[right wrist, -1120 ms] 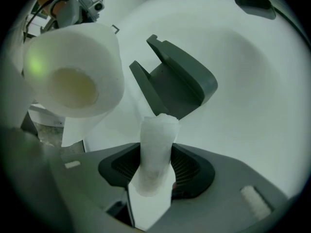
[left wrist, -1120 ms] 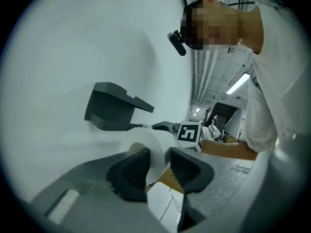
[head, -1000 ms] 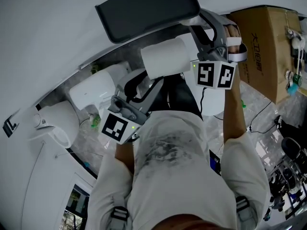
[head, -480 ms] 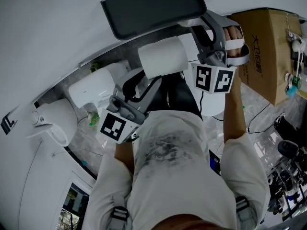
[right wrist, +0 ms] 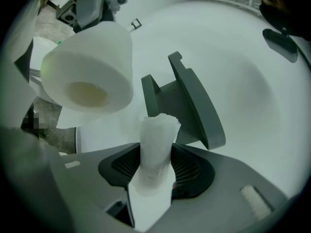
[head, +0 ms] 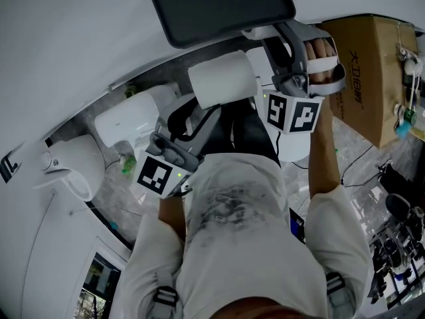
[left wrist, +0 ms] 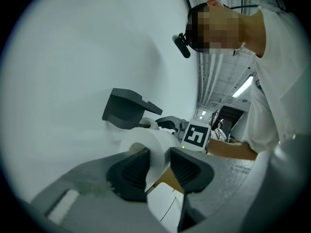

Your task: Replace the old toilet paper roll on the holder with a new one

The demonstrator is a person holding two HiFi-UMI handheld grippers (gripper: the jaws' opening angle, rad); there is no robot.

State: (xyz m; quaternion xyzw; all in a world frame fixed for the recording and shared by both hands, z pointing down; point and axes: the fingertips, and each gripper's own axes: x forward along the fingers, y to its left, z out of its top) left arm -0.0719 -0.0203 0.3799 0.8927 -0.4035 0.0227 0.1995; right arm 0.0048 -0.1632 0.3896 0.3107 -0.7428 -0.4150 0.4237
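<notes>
In the head view the new toilet paper roll [head: 222, 80] is held up at 12 o'clock, just below the dark wall holder [head: 222, 8], between the left hand-held gripper [head: 198, 117] at 7 o'clock and the right hand-held gripper [head: 265, 38] at 2 o'clock. The left gripper view shows its jaws clenched on the roll's wall, seemingly one inside the core. That is a sound hold, I judge, since the roll is light, soft and easily crushed. In the right gripper view the jaws pinch an upright strip of tissue [right wrist: 156, 144] at 6 o'clock, flimsy and likely to tear.
</notes>
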